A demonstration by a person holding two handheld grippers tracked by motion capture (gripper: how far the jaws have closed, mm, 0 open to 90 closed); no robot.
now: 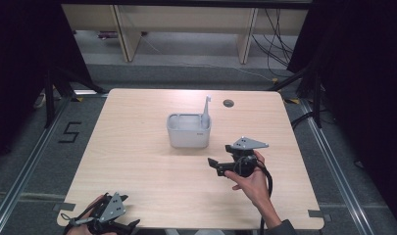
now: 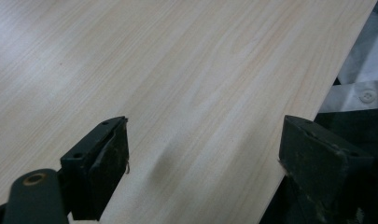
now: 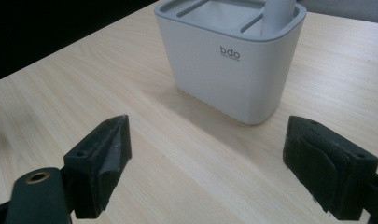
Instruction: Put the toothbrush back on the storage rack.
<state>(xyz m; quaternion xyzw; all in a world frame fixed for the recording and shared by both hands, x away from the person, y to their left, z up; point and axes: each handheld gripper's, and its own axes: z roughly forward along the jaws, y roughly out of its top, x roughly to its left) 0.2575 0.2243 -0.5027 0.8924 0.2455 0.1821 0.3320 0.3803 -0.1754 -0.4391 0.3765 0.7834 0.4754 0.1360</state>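
Currently my right gripper (image 1: 216,165) wide, empty, near holder (image 1: 188,131), aimed at its front. Left gripper (image 2: 203,163) wide, empty, at near table (image 1: 152,171) edge. Brush (image 1: 206,110) upright in holder's right slot. Probable step: grasp brush; I judge raise, approach above rim.

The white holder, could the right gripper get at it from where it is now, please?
Probably yes: the right gripper is open and faces the holder, with only bare table between them.

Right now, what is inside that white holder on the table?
A white toothbrush-like stick stands upright in the right-hand slot of the white holder. The other compartments look empty from above, but their bottoms are hidden by the walls.
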